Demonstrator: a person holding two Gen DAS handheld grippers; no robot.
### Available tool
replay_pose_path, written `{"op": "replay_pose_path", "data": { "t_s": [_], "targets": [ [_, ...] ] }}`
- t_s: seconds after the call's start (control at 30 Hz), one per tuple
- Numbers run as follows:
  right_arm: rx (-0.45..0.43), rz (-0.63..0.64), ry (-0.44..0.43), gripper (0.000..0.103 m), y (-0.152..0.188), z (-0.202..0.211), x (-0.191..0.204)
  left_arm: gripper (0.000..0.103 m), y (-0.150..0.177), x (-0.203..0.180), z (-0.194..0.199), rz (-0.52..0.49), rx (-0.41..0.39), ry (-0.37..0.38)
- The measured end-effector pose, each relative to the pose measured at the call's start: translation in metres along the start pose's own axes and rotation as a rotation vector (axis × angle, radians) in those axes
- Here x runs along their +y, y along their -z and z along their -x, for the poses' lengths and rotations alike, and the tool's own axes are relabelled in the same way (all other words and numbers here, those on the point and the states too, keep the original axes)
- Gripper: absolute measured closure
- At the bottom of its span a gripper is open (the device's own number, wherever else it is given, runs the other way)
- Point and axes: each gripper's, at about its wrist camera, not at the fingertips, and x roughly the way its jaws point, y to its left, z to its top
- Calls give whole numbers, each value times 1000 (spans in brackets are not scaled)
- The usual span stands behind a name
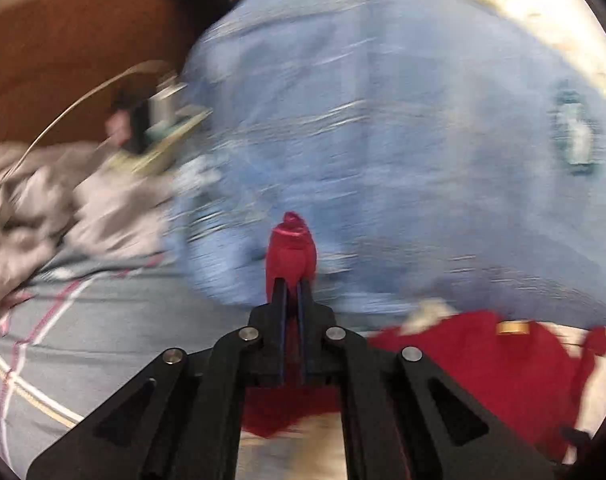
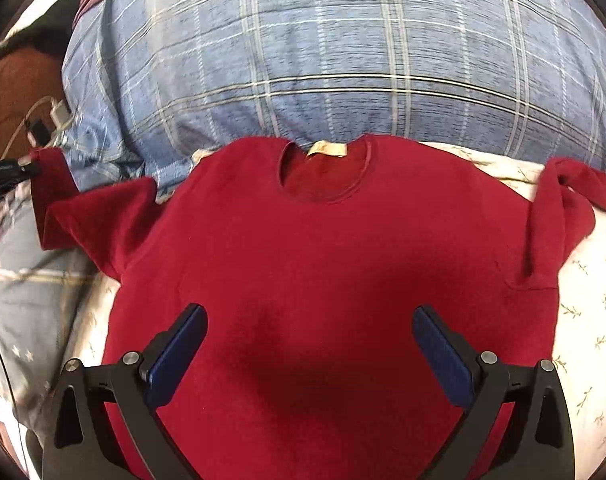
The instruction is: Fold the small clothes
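Observation:
A small red long-sleeved shirt (image 2: 323,264) lies spread face up on the bed, neck away from me, with a tan label (image 2: 327,149) at the collar. My right gripper (image 2: 309,340) is open and empty, hovering over the shirt's lower middle. My left gripper (image 1: 290,280) is shut on the end of the shirt's left sleeve (image 1: 290,248) and holds it lifted; it shows at the far left of the right wrist view (image 2: 23,168). The shirt body shows at the lower right of the blurred left wrist view (image 1: 483,360). The right sleeve (image 2: 563,200) lies bunched.
A large blue plaid pillow (image 2: 323,52) lies just beyond the shirt's collar. A white floral sheet (image 2: 591,312) covers the bed. A grey plaid cover (image 1: 83,340) and a crumpled grey garment (image 1: 43,208) lie left. A charger and cables (image 2: 51,120) sit at the left edge.

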Motion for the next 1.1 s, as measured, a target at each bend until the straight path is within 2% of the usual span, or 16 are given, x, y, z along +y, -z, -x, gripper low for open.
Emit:
{"op": "replay_pose_path", "data": {
  "t_s": [0.07, 0.23, 0.33, 0.43, 0.53, 0.57, 0.6, 0.63, 0.67, 0.7, 0.77, 0.8, 0.83, 0.93, 1.0, 1.1],
  "targets": [
    [-20, -22, 2, 1, -1, 6, -9, 101, -8, -39, 18, -39, -27, 94],
    [-47, -63, 36, 0, 1, 16, -35, 101, -22, -138, 41, -129, -67, 266],
    [-35, -120, 33, 0, 0, 19, -55, 101, -10, -193, 40, -158, -31, 372],
    [-38, -165, 38, 0, 2, 22, -75, 100, 18, -241, 31, -211, 25, 432],
    [-36, -193, 54, 0, 4, 24, -90, 97, 44, -269, 13, -229, 94, 480],
    [-35, -205, 59, 0, 4, 26, -96, 91, 53, -275, 6, -237, 122, 492],
    [-37, -217, 63, 0, 5, 28, -101, 77, 61, -276, 5, -240, 143, 496],
    [-40, -224, 66, 0, 5, 30, -105, 67, 68, -275, 0, -244, 171, 500],
    [-44, -232, 70, 0, 5, 32, -109, 50, 71, -272, -1, -242, 180, 502],
    [-48, -239, 73, 0, 4, 33, -112, 44, 73, -267, -1, -238, 178, 496],
    [-52, -245, 74, 0, 1, 34, -116, 41, 71, -244, 5, -224, 154, 490],
    [-57, -242, 73, 0, -2, 34, -116, 32, 69, -230, 8, -217, 142, 481],
    [-66, -236, 76, 0, -4, 35, -117, 29, 68, -217, 7, -207, 130, 462],
    [-95, -206, 95, 0, -18, 34, -113, 27, 71, -171, 3, -182, 94, 344],
    [-108, -169, 113, 0, -30, 28, -109, 27, 76, -143, -9, -182, 100, 241],
    [-76, -115, 155, 2, -50, 0, -107, 27, 88, -114, -28, -174, 125, 118]
  ]
}}
